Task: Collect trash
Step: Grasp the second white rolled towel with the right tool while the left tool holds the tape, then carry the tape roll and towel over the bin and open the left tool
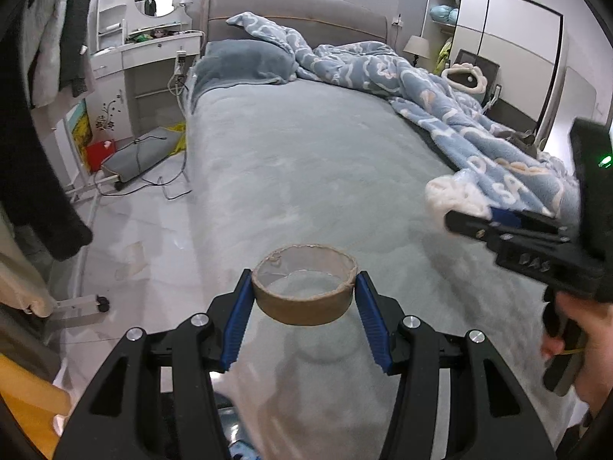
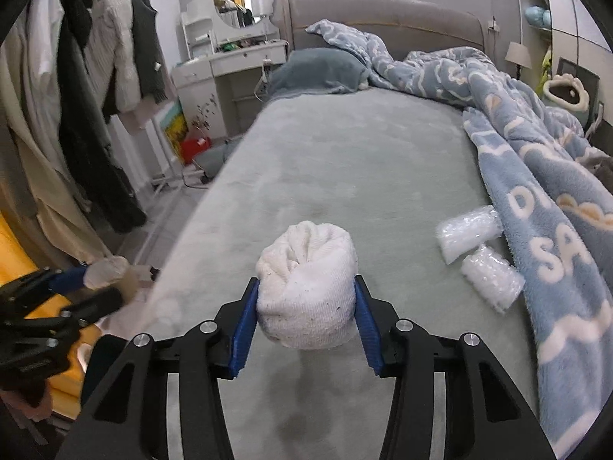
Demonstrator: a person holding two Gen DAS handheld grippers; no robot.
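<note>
My left gripper (image 1: 304, 294) is shut on an empty brown cardboard tape ring (image 1: 304, 285) and holds it above the grey bed (image 1: 306, 161) near its foot end. My right gripper (image 2: 305, 308) is shut on a white rolled-up cloth wad (image 2: 306, 283) above the bed. In the left wrist view the right gripper (image 1: 471, 222) shows at the right edge with the white wad (image 1: 452, 195). In the right wrist view the left gripper (image 2: 72, 280) shows blurred at the lower left. Two clear plastic packets (image 2: 469, 232) (image 2: 492, 274) lie on the bed beside the blue blanket (image 2: 544, 191).
A blue blanket (image 1: 421, 88) is bunched along the bed's right side, a pillow (image 1: 245, 63) at the head. Clothes (image 2: 88, 88) hang at left. A white dresser (image 1: 153, 46), cables and a grey bag (image 1: 141, 153) are on the floor left of the bed.
</note>
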